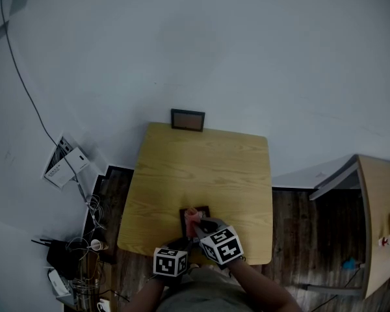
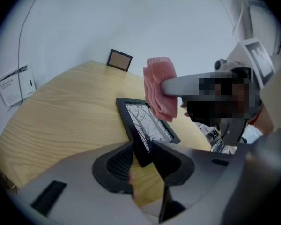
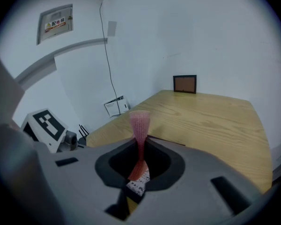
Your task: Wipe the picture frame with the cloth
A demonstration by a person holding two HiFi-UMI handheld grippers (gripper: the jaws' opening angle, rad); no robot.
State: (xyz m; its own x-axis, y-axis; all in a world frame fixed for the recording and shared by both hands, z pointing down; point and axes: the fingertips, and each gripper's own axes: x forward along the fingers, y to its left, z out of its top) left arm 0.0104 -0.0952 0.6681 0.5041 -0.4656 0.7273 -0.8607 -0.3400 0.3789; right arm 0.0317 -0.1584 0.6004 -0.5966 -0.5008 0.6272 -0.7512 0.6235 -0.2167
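Note:
A black picture frame (image 1: 196, 213) with a black-and-white print lies tilted at the near edge of the wooden table (image 1: 208, 168). My left gripper (image 1: 184, 234) is shut on its near corner (image 2: 141, 150), and the frame (image 2: 145, 123) slants up and away from the jaws. My right gripper (image 1: 199, 225) is shut on a pink cloth (image 1: 192, 217). In the left gripper view the cloth (image 2: 159, 88) hangs folded just above the frame's far end. In the right gripper view the cloth (image 3: 139, 121) stands up between the jaws, with the print (image 3: 137, 184) below.
A second small brown-faced frame (image 1: 187, 119) leans on the wall at the table's far edge. A wooden side cabinet (image 1: 379, 220) stands to the right. Cables and boxes (image 1: 78, 239) crowd the floor on the left, below a leaning white panel (image 1: 65, 163).

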